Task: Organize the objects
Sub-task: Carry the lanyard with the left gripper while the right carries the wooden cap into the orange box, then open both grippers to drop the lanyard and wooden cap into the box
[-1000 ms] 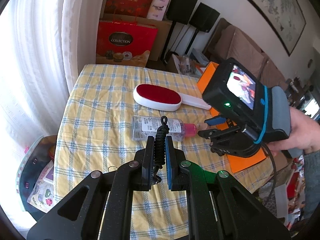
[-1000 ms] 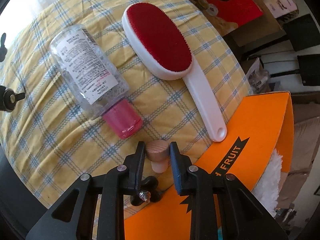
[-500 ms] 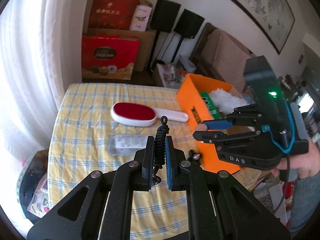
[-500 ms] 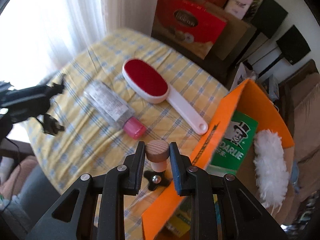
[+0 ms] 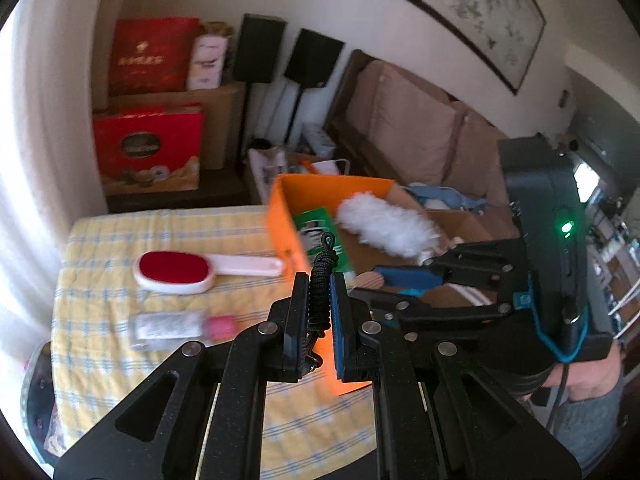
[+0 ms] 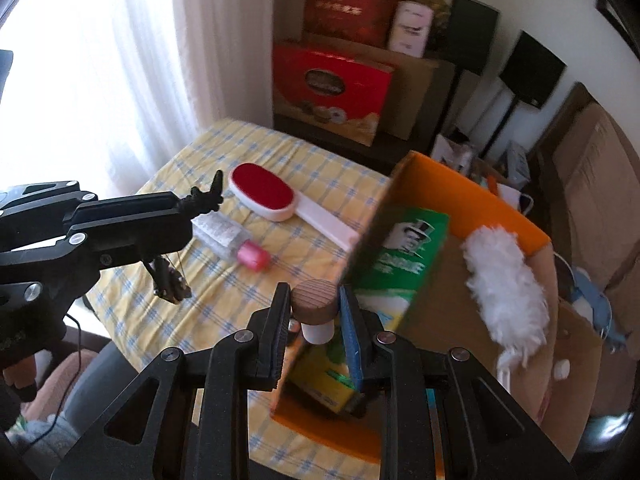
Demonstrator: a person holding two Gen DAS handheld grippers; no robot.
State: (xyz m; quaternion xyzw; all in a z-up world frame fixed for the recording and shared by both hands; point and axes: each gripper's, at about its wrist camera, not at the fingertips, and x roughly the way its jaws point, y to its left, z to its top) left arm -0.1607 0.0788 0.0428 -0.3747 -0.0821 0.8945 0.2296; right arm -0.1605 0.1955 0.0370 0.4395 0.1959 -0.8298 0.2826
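My left gripper (image 5: 320,276) is shut on a black braided cord (image 5: 322,264) and is held high above the table, left of the orange box (image 5: 286,224). My right gripper (image 6: 315,300) is shut on a wooden-topped stopper (image 6: 314,306) and is held above the box's near left edge (image 6: 372,216). The box holds a green carton (image 6: 404,248) and a white fluffy duster (image 6: 504,280). A red lint brush (image 6: 262,190) with a white handle and a clear bottle with a pink cap (image 6: 230,238) lie on the yellow checked tablecloth (image 6: 192,308).
Red gift boxes (image 6: 332,84) and cardboard cartons stand on the floor behind the table. Black speakers (image 6: 528,76) and a sofa (image 5: 412,136) are at the back right. A white curtain (image 6: 132,60) hangs on the left. A brown carton (image 6: 576,344) sits right of the orange box.
Both grippers have risen and pulled back from the table, each keeping its object. The right gripper has moved right, over the orange box's edge. The box's inside now shows.
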